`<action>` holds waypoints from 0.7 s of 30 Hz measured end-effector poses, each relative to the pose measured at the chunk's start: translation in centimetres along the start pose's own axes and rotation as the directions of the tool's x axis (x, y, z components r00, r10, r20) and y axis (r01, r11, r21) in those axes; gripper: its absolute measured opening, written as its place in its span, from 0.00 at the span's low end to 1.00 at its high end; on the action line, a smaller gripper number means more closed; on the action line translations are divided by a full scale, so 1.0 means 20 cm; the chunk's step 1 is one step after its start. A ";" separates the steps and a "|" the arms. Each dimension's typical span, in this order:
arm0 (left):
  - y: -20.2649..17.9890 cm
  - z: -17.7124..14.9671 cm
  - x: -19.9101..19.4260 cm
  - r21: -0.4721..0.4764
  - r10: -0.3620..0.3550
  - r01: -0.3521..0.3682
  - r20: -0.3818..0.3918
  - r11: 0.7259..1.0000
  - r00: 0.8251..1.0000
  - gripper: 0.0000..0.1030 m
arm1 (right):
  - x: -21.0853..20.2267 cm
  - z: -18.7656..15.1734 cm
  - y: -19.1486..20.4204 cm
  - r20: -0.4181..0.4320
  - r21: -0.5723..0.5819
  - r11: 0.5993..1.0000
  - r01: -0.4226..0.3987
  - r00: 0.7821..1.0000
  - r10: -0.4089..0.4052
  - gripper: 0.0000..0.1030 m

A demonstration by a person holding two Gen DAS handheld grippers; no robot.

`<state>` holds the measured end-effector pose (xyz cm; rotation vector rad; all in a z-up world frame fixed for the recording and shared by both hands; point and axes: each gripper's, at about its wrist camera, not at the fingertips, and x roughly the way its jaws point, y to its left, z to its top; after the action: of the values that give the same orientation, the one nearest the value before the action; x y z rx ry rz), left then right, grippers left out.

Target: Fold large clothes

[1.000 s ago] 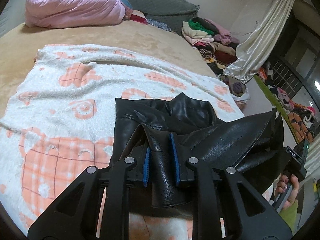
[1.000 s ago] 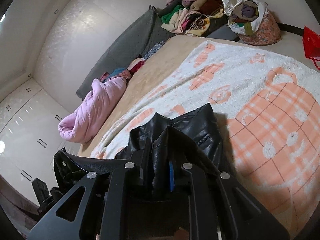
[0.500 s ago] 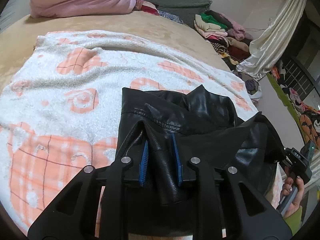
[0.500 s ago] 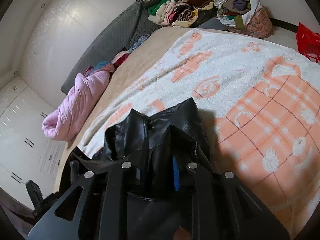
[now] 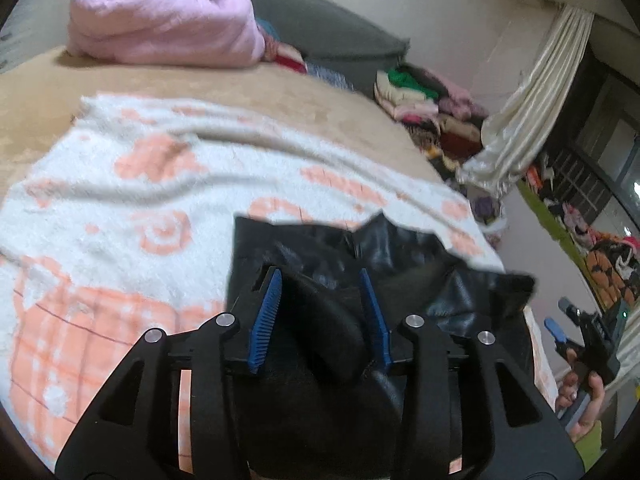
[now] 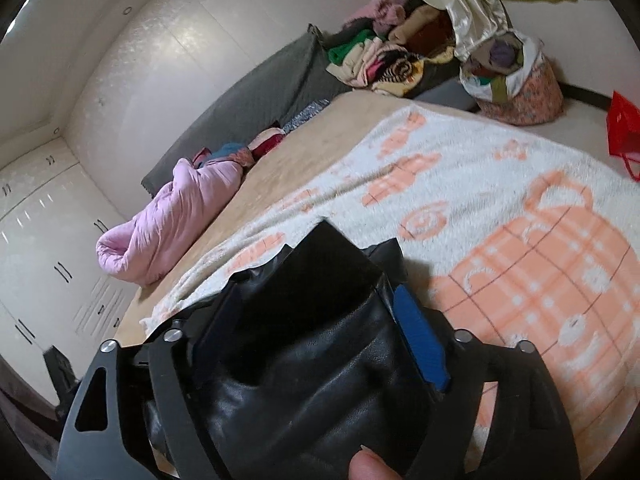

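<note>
I have the black leather jacket (image 5: 400,248) lying on the near part of the white-and-orange blanket (image 5: 120,208), on the side away from the pink quilt (image 5: 160,28) that sits at the blanket's far end.

The left gripper (image 5: 318,312) is opening its jaws; a rounded fold of leather sits between the blue pads (image 5: 266,316), which I judge no longer press it. The right gripper (image 6: 320,340) is opening too, its jaws already wide, with a bulky bunch of leather loose between them.

The jacket looks heavy for a garment, thick and smooth, so I expect it to hold rounded folds instead of sharp creases and to slide over itself. I would take hold at seams, the collar (image 5: 380,224) or the hem, where doubled layers give the pads something to bite.
</note>
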<state>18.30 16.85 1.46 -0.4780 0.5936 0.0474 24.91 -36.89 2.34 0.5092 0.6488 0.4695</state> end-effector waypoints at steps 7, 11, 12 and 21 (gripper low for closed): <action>0.09 0.03 0.02 0.032 0.073 -0.072 -0.020 0.997 0.997 0.43 | 0.13 -0.01 0.06 -0.024 -0.176 0.965 0.193 0.979 -0.200 0.78; 0.10 -0.02 0.15 0.103 0.119 -0.109 -0.105 0.989 0.987 0.44 | 0.30 -0.04 0.09 -0.048 -0.347 0.882 0.320 0.933 -0.357 0.73; 0.09 -0.02 0.19 0.122 0.131 -0.117 -0.121 0.986 0.984 0.44 | 0.35 -0.05 0.10 -0.049 -0.389 0.856 0.341 0.920 -0.389 0.70; -0.03 -0.02 0.43 0.308 0.224 -0.169 -0.152 0.936 0.963 0.30 | 0.59 -0.11 0.15 -0.056 -0.546 0.771 0.327 0.904 -0.423 0.21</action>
<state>25.36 15.30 -3.29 -0.1326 0.8166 0.1059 31.08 -27.41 -2.68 -0.1958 0.7372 0.2885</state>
